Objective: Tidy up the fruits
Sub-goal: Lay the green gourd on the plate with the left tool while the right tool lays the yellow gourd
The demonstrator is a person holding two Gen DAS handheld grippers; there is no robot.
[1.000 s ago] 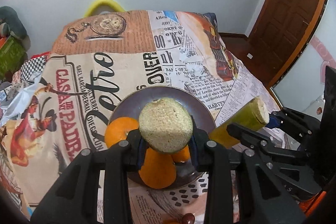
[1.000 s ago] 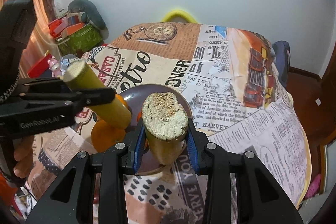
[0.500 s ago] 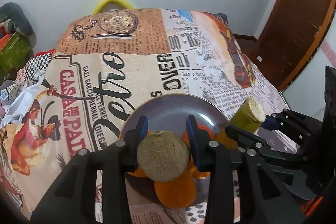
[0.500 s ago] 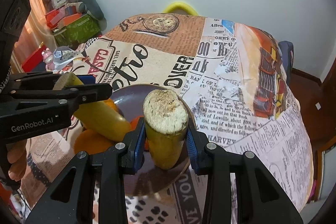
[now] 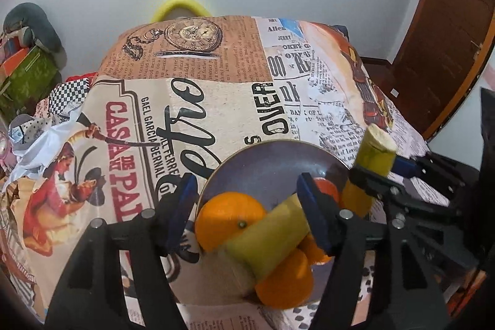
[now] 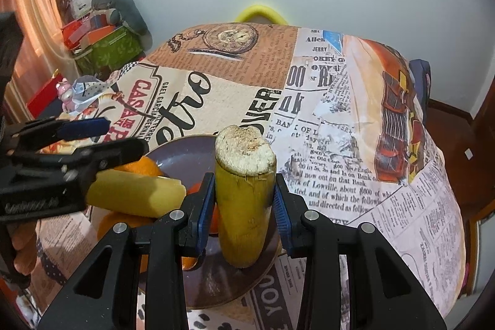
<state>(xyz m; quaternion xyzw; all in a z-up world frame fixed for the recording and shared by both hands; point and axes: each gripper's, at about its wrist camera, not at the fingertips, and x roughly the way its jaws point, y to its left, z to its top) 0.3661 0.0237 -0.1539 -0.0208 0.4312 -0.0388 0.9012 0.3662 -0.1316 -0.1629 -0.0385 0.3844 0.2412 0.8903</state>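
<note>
A dark purple plate holds several oranges near the table's front edge. My left gripper is open above the plate. A yellow-green sugarcane piece lies across the oranges between its fingers, free of the pads. My right gripper is shut on a second sugarcane piece and holds it upright over the plate's right side. That piece also shows in the left wrist view. The released piece shows in the right wrist view.
The table wears a newspaper-print cloth. A yellow chair back stands behind it. Boxes and a grey cushion sit at the left. A wooden door is at the right.
My left gripper opened and let its sugarcane piece drop onto the oranges, where it lies tilted. My right gripper lowered its piece slightly toward the plate.
</note>
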